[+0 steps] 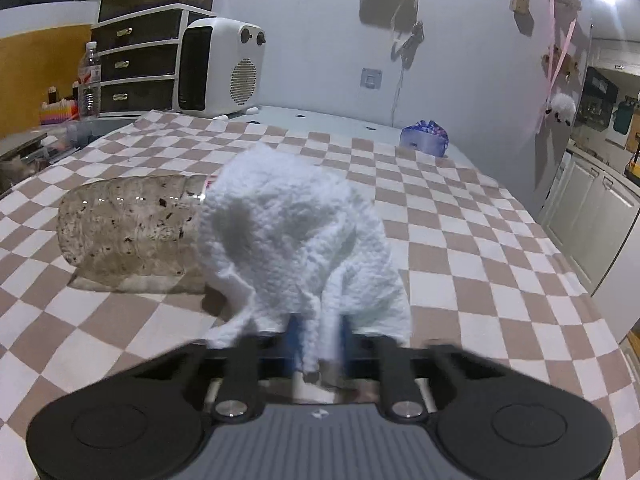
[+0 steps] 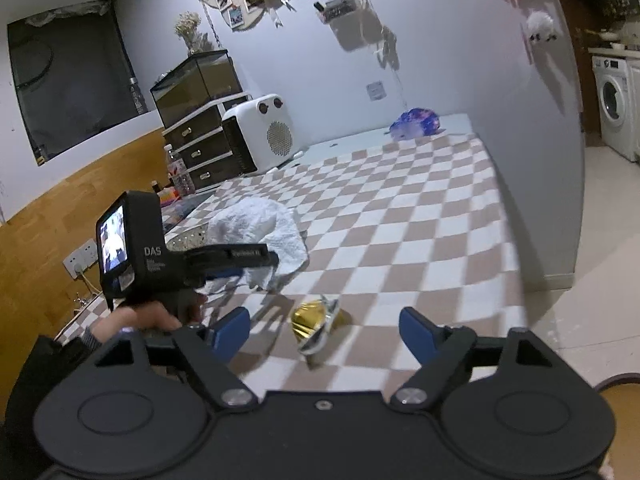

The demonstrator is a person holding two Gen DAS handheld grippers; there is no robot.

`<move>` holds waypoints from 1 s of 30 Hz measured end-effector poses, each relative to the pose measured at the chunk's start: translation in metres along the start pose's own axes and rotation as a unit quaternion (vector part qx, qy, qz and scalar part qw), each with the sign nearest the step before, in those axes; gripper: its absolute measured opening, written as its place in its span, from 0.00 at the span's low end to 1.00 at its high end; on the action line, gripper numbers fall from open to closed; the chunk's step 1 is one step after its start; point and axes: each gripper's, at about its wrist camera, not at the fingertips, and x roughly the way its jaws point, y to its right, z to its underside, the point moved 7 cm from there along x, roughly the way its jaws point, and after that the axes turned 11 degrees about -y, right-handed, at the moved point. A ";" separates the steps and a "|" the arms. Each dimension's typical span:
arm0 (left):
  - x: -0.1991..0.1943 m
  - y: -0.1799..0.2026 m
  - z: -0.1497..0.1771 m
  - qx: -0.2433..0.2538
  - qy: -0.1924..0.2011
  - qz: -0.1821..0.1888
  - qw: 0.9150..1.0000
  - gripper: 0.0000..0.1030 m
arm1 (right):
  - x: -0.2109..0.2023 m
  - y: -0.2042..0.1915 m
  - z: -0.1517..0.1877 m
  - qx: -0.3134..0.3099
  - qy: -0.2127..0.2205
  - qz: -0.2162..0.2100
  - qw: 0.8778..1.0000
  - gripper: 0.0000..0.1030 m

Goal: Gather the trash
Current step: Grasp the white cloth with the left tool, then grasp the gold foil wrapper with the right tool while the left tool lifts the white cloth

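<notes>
A crumpled white paper towel (image 1: 296, 232) stands bunched on the checkered tablecloth (image 1: 460, 240), and my left gripper (image 1: 320, 340) is shut on its near edge. Behind the towel, a dirty clear plastic bottle (image 1: 128, 228) lies on its side, its neck end hidden by the towel. In the right wrist view, a crumpled gold and silver wrapper (image 2: 316, 320) lies between the blue fingers of my right gripper (image 2: 322, 334), which is open and not touching it. The same view shows the left gripper (image 2: 256, 270), held by a hand (image 2: 148, 316), pinching the towel (image 2: 260, 228).
At the back left stand a white heater (image 1: 220, 68), a dark drawer unit (image 1: 136, 64) and an upright water bottle (image 1: 89, 80). A blue-purple bag (image 1: 424, 138) sits at the far end. The table's right edge drops to the floor, with a washing machine (image 2: 616, 104) beyond.
</notes>
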 end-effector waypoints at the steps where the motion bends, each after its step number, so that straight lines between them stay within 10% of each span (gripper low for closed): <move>1: -0.003 0.000 0.002 0.002 -0.001 0.007 1.000 0.05 | 0.009 -0.002 -0.001 0.004 -0.004 0.005 1.000 0.77; 22: -0.213 0.034 0.098 0.127 0.065 0.093 0.985 0.03 | 0.056 -0.002 0.012 0.047 -0.021 -0.020 0.998 0.33; 30: -0.165 0.031 0.102 0.157 0.008 0.027 0.987 0.10 | 0.024 -0.003 0.025 0.037 -0.032 -0.039 0.998 0.32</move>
